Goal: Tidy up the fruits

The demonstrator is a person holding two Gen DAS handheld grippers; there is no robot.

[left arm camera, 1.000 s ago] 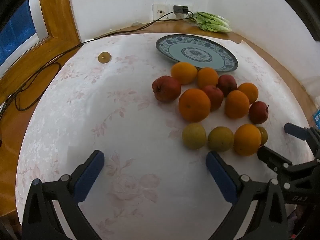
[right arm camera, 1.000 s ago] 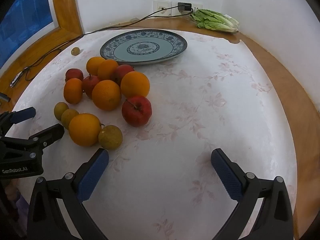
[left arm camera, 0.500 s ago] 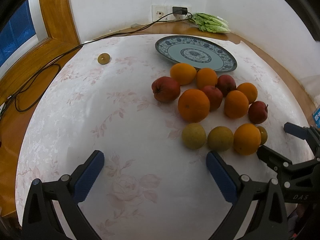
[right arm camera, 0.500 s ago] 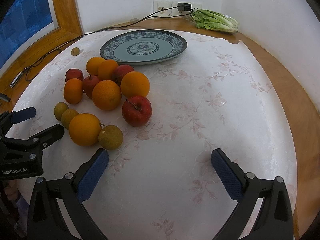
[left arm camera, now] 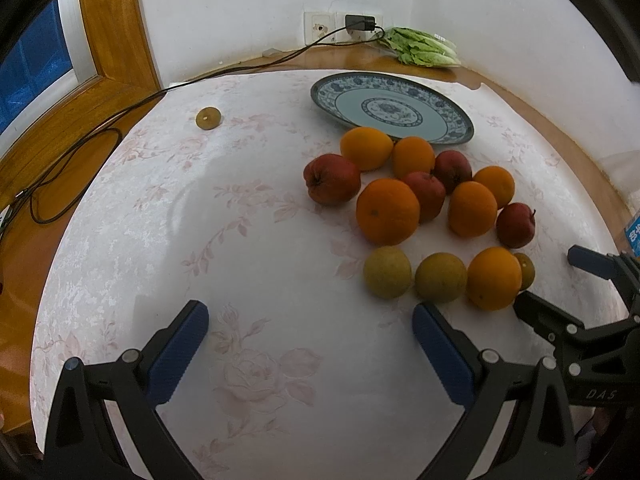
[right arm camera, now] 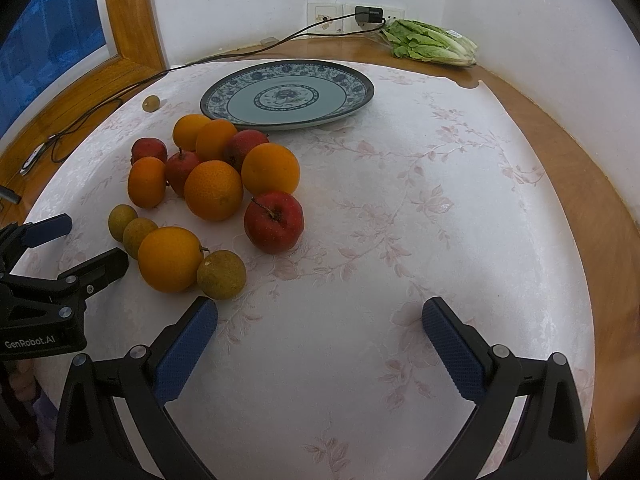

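Observation:
A cluster of oranges, red apples and small yellow-green fruits lies on the white floral tablecloth in front of an empty blue patterned plate [left arm camera: 392,108] [right arm camera: 288,94]. The biggest orange [left arm camera: 387,211] sits mid-cluster; a red apple [right arm camera: 274,222] lies at its right edge. My left gripper [left arm camera: 310,344] stands open over bare cloth, its right finger just short of two yellow-green fruits [left arm camera: 440,277]. My right gripper [right arm camera: 320,340] is open too, with its left finger beside a yellow-green fruit [right arm camera: 221,274]. Nothing is between either pair of fingers.
One small fruit [left arm camera: 207,118] lies alone at the far left of the cloth. A bag of lettuce [right arm camera: 432,42] rests in the back corner under a wall socket with a charger [right arm camera: 370,14]; its black cable [left arm camera: 100,128] trails over the wooden sill. The round table's wooden rim [right arm camera: 580,168] curves along the right.
Both views have shifted only slightly; the fruits and plate stay in place and both grippers remain open.

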